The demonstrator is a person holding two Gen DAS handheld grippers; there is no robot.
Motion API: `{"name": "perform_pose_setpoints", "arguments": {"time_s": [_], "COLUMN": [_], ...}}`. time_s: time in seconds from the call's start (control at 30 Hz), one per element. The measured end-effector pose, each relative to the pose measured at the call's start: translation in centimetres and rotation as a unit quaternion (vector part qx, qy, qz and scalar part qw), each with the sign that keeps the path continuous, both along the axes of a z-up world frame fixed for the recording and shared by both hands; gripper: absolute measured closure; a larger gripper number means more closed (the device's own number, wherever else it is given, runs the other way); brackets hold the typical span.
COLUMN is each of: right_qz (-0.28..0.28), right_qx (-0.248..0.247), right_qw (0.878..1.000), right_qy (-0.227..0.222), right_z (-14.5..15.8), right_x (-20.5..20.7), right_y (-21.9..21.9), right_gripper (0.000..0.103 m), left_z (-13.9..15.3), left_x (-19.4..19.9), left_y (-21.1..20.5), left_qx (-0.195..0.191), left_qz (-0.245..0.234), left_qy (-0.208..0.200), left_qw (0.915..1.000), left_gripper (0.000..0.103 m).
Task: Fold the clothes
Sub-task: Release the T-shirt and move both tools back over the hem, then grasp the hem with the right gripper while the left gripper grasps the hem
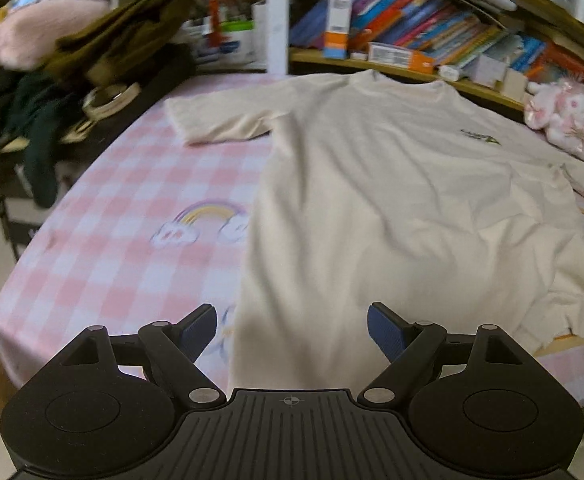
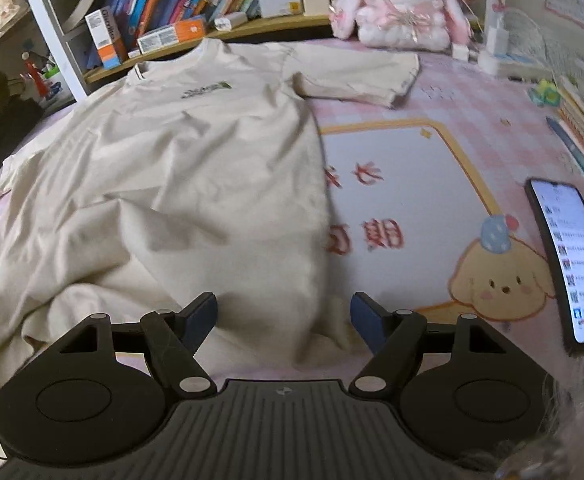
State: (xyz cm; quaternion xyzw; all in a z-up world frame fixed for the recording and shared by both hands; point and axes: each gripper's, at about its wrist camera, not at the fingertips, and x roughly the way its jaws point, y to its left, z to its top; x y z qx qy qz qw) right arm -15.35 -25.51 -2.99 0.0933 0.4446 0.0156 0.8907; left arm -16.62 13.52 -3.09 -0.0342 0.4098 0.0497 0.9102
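Cream T-shirt (image 1: 371, 200) lies spread face up on pink-checked tabletop (image 1: 104, 240), collar toward far edge, small dark logo on chest. One short sleeve stretched flat toward left side; other sleeve rumpled near right edge. Hem at near edge. Left tongs (image 1: 292, 332) hover over hem with blue pads wide apart, gripping nothing. Rainbow print on cloth just left of shirt. Pile of dark and pink clothes (image 1: 64, 68) past far-left corner. Bookshelf (image 1: 411, 28) behind far edge. Pink plush toy (image 1: 563, 120) at far-right corner.
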Motion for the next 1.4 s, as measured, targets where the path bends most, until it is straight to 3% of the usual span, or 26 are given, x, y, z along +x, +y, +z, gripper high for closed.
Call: {"name": "perform_pose_setpoints", "arguments": {"time_s": [0.13,0.5,0.6,0.67,0.77,0.9,1.0,1.07,1.17,1.23,1.3,1.37,1.4], "right_qz": [0.01,0.053,0.078,0.097,0.103,0.088,0.088,0.075,0.071,0.075,0.073,0.069,0.068], "right_qx": [0.021,0.035,0.02,0.005,0.001,0.063,0.162,0.181,0.141,0.13,0.121,0.113,0.109], "right_qw": [1.0,0.998,0.997,0.995,0.994,0.994,0.982,0.98,0.987,0.989,0.99,0.991,0.992], "right_qy": [0.002,-0.016,-0.016,-0.017,-0.02,-0.022,-0.029,-0.022,-0.011,-0.005,0.001,0.006,0.009], "right_z": [-0.6,-0.5,-0.5,-0.4,-0.4,0.8,2.0,2.2,1.8,1.4,0.8,0.2,-0.2], "right_x": [0.0,-0.6,-1.0,-1.3,-1.6,-1.9,-2.1,-2.0,-1.7,-1.5,-1.4,-1.2,-1.2], "right_y": [-1.3,-1.6,-1.0,-0.5,-0.5,-1.8,-3.3,-4.1,-3.9,-3.7,-3.4,-3.3,-3.2], "right_gripper": [0.033,0.04,0.056,0.078,0.091,0.094,0.094,0.094,0.092,0.086,0.074,0.071,0.071], "left_z": [-0.6,-1.0,-1.0,-1.0,-1.0,-1.0,-1.3,-1.5,-1.9,-2.1,-2.3,-2.3,-2.1], "left_x": [-1.6,-3.2,-3.5,-3.5,-3.6,-3.7,-3.5,-3.3,-3.1,-2.9,-2.8,-2.8,-2.8], "left_y": [0.1,0.4,0.3,0.2,-0.1,-0.3,-0.1,0.0,0.4,0.7,0.7,0.5,0.5], "left_qx": [0.011,0.021,0.022,0.023,0.023,0.022,0.016,0.015,0.009,0.005,0.002,0.007,0.005], "left_qz": [0.022,0.047,0.047,0.039,0.023,0.009,0.014,0.017,0.025,0.023,0.019,0.014,0.012], "left_qy": [0.014,-0.002,-0.004,-0.005,-0.006,-0.009,-0.002,0.004,0.014,0.021,0.03,0.031,0.032], "left_qw": [0.9996,0.9987,0.9986,0.999,0.9995,0.9997,0.9998,0.9997,0.9996,0.9995,0.9994,0.9994,0.9994], "left_gripper": [0.018,0.018,0.019,0.02,0.026,0.028,0.028,0.028,0.028,0.031,0.038,0.045,0.061]}}
